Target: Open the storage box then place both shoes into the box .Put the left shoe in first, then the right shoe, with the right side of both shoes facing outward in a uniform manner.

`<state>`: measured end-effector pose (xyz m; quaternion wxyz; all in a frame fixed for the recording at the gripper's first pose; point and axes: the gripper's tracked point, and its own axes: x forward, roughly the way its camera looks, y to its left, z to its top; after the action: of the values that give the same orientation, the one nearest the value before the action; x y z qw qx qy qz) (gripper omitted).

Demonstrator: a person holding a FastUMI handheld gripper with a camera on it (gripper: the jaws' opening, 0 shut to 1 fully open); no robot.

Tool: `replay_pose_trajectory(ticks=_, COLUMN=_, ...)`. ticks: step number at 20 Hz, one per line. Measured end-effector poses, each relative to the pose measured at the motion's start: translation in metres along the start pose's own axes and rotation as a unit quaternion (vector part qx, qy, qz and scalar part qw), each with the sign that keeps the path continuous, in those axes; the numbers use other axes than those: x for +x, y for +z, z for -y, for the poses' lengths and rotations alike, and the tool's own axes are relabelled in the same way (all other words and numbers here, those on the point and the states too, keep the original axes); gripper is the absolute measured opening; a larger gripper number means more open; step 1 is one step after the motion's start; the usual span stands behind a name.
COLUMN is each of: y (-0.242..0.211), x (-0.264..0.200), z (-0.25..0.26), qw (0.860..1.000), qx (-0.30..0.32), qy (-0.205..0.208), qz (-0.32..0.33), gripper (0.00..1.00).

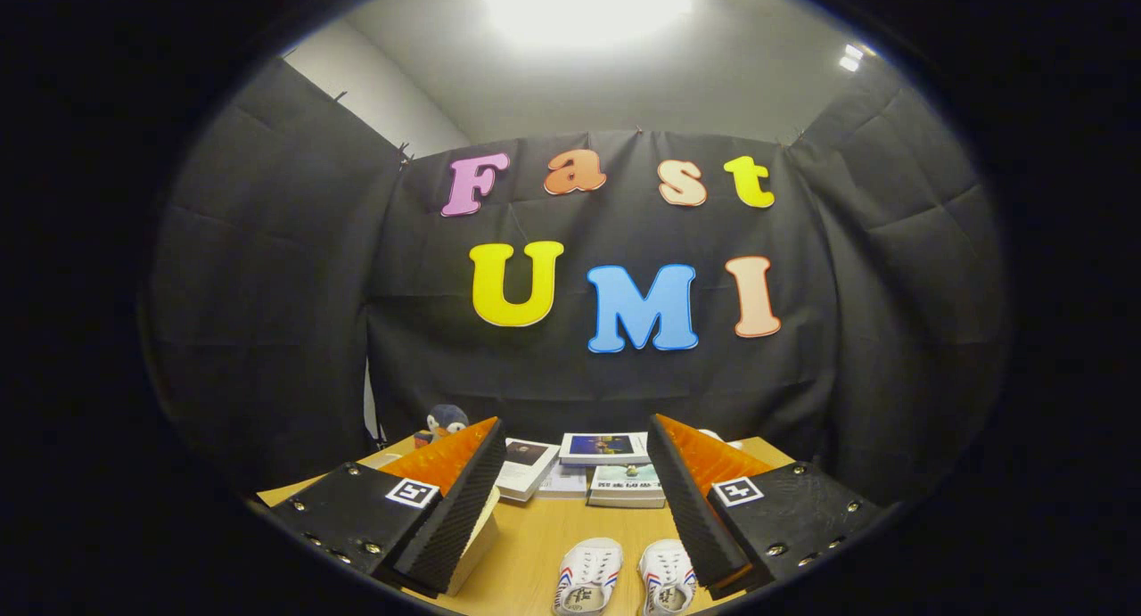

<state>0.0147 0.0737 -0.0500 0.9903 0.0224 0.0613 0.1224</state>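
Two small white shoes with red and blue side stripes stand side by side on the wooden table point(535, 531), low between my fingers. One shoe point(588, 573) sits about midway between the fingers. The other shoe point(669, 576) lies close to the right finger point(691, 500), which partly covers it. Their toes point away from me. A pale, box-like thing point(477, 536) shows beside the left finger point(455, 509) and is mostly hidden by it, so I cannot tell whether it is open. My gripper point(575, 429) is held above the table, open wide, with nothing between the fingers.
Beyond the shoes, several books lie near the table's far edge: a stack point(604, 448), a thin one point(526, 466) and another point(627, 487). A plush penguin point(441, 422) sits at the back left. Black cloth walls close in the table.
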Motion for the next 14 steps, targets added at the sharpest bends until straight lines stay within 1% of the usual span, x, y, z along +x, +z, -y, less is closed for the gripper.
replay_pose_trajectory(ticks=3, y=-0.024, x=0.003, z=-0.011, qw=0.999, qx=0.028, qy=0.013, qz=-0.028, gripper=0.96)
replay_pose_trajectory(ticks=6, y=-0.044, x=0.006, z=-0.017, qw=0.997, qx=0.041, qy=0.019, qz=-0.056, gripper=0.96)
replay_pose_trajectory(ticks=9, y=-0.063, x=0.008, z=-0.029, qw=0.994, qx=0.065, qy=0.035, qz=-0.08, gripper=0.96)
replay_pose_trajectory(ticks=12, y=-0.083, x=0.009, z=-0.043, qw=0.986, qx=0.111, qy=0.054, qz=-0.11, gripper=0.96)
replay_pose_trajectory(ticks=14, y=-0.097, x=0.01, z=-0.051, qw=0.978, qx=0.148, qy=0.062, qz=-0.131, gripper=0.96)
